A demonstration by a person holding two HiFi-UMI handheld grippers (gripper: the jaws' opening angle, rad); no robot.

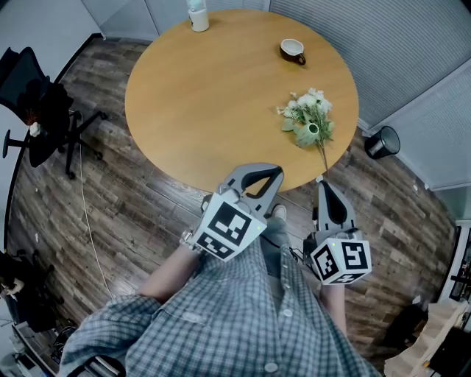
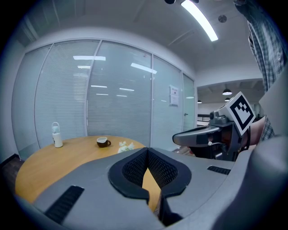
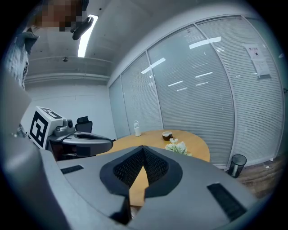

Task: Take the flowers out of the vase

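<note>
A bunch of white flowers with green leaves [image 1: 309, 118] sits near the right edge of the round wooden table [image 1: 213, 96], one thin stem pointing toward me. I cannot make out a vase around the flowers. They show small in the left gripper view [image 2: 125, 146] and in the right gripper view [image 3: 176, 146]. My left gripper [image 1: 271, 172] is held just off the table's near edge, jaws shut and empty [image 2: 147, 150]. My right gripper [image 1: 321, 182] hangs beside it, below the flowers, also shut with nothing held [image 3: 143, 148].
A brown cup [image 1: 293, 51] stands at the table's far right and a white bottle [image 1: 197, 16] at its far edge. A black bin [image 1: 383, 142] is on the floor right of the table. A black office chair [image 1: 37, 110] stands at the left.
</note>
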